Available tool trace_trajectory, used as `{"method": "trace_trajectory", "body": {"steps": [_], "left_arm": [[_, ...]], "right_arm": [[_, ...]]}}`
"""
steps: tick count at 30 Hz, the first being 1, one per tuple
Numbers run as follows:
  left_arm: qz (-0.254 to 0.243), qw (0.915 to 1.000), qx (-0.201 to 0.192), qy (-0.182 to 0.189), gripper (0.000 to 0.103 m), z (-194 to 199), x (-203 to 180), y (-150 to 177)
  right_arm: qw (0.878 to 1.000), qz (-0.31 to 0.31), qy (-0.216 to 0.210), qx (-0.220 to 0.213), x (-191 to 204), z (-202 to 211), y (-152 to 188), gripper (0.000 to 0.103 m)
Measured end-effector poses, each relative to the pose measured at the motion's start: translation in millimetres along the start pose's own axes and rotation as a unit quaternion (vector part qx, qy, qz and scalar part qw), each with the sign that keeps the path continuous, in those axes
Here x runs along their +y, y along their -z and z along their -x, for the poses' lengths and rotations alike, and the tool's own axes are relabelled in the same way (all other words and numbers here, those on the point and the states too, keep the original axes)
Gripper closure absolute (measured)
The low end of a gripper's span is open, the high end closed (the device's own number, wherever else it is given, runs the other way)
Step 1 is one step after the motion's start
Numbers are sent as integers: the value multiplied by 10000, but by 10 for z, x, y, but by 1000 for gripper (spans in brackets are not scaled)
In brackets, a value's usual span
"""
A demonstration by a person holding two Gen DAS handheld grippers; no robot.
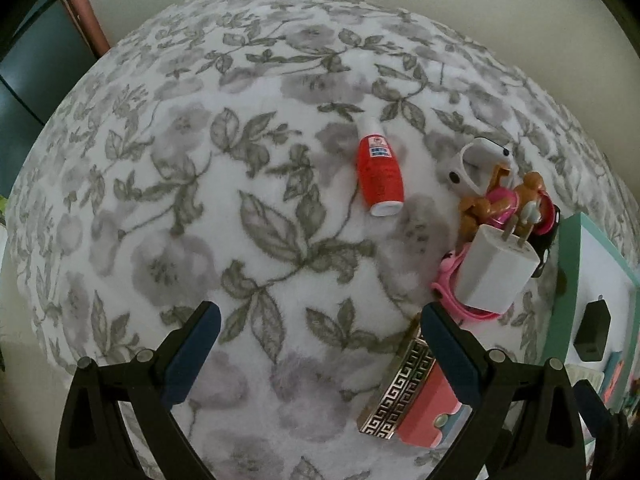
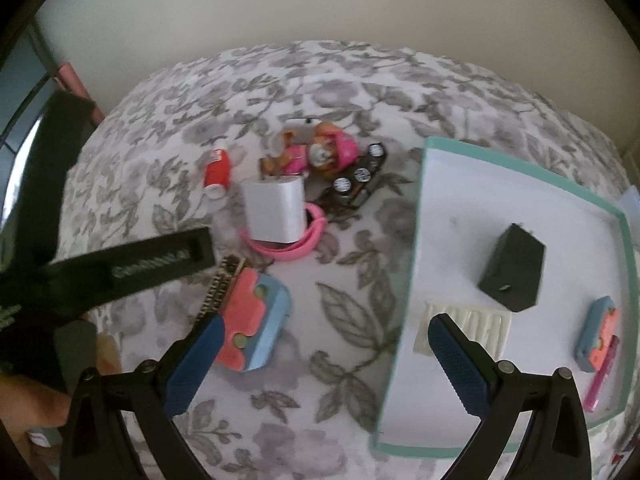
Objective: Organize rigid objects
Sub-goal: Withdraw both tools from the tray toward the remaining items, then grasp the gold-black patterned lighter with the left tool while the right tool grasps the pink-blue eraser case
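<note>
Left wrist view first, since that's where the labels are: the red bottle (image 1: 379, 174) lying on its side in the middle of the frame has a small white-and-blue label near its neck, but the print is too blurry to read; same story in the right wrist view, where the black bar of the other tool at left centre carries white lettering that's smeared out, so no brand from me.

Everything sits on a floral blanket (image 1: 160, 184), grey leaves on white; the left claw (image 1: 320, 354) has its blue-padded fingers spread wide with nothing between them. The red bottle is up ahead of that gap, well clear of it; the white charger (image 1: 494, 270) is at right centre, prongs up, resting on a pink band (image 1: 448, 294), with a brown and pink toy dog (image 1: 500, 204) just behind it; a gold patterned piece (image 1: 400, 392) and a coral case (image 1: 434, 412) lie right against the claw's right finger.

Right wrist view: right claw (image 2: 324, 348) also wide apart and empty; its left finger tip overlaps the coral and blue case (image 2: 256, 320); its right finger tip sits over a teal-rimmed tray (image 2: 420, 240) at the right of the frame, which holds a black charger (image 2: 514, 268), a white ribbed piece (image 2: 480, 320), another coral and blue case (image 2: 598, 334) and a pink stick (image 2: 600, 376).
</note>
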State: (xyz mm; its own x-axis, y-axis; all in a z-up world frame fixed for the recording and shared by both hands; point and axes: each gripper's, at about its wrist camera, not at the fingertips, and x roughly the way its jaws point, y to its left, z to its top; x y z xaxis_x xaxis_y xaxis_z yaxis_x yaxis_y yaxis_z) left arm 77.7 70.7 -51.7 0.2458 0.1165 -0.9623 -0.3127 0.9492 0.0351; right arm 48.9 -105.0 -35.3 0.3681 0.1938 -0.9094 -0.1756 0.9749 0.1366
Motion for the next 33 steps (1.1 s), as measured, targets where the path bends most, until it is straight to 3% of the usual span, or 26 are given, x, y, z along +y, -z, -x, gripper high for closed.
{"method": "trace_trajectory", "body": {"steps": [15, 33], "left_arm": [[496, 9987, -64, 105, 3, 33, 385, -33], [414, 9987, -53, 290, 3, 27, 349, -61]], "right_arm": [[9989, 384, -48, 262, 297, -289, 31, 0], [9983, 276, -23, 522, 241, -521, 42, 4]]}}
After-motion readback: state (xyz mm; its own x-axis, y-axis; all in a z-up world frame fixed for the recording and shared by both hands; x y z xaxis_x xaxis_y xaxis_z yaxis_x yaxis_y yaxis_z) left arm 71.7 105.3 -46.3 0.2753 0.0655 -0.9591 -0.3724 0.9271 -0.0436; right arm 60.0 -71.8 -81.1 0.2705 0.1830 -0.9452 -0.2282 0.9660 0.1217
